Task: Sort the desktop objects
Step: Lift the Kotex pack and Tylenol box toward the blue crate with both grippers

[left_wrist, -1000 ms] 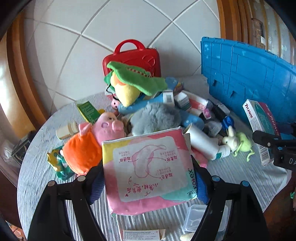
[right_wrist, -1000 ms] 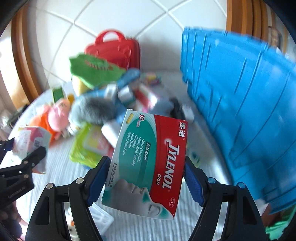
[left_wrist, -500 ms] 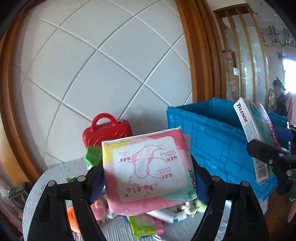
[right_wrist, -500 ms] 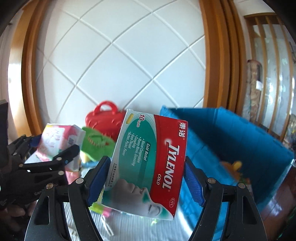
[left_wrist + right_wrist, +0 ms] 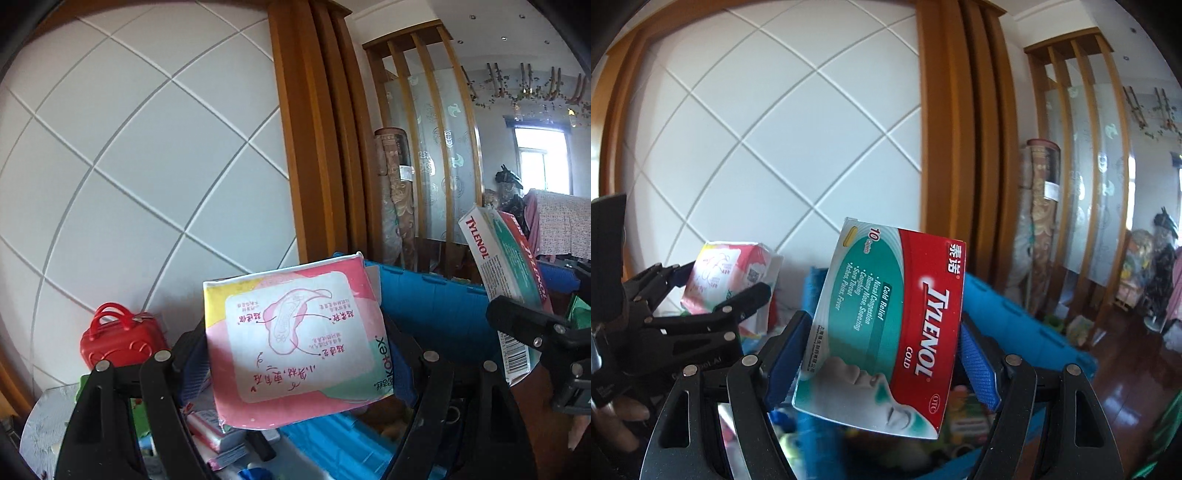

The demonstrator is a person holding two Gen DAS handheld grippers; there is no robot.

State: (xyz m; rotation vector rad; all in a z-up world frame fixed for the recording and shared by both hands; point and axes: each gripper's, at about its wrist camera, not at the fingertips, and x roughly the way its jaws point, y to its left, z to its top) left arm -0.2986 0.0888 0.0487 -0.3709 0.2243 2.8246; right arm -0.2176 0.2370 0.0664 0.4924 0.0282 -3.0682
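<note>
Tylenol box: I have the Tylenol Cold carton (image 5: pixel 882 328) pinched by its two long sides between the blue pads of the right gripper (image 5: pixel 882 354), held up in the air, tilted a little, above the near wall of the blue crate (image 5: pixel 1027 328).
Pad pack: the pink Kotex pad pack (image 5: pixel 295 343) sits squeezed between the fingers of the left gripper (image 5: pixel 295 354), also lifted clear of the bench (image 5: pixel 40 421), just beside the crate's wall.
Fingers: both pairs are clamped on their loads, neither spread free.
Crate: its open top lies in front of and below both loads; toys and packets already lie inside, blurred.
Bench left behind: the small red suitcase (image 5: pixel 120 339) stands at the bench's far edge by the tiled wall; loose packets lie below my left fingers.
Doing it well: I judge both items should clear the crate rim before I let go, one hand at a time, so the two grippers, which are close together, do not knock.
Risk: the soft pack may sag and catch the rim.
</note>
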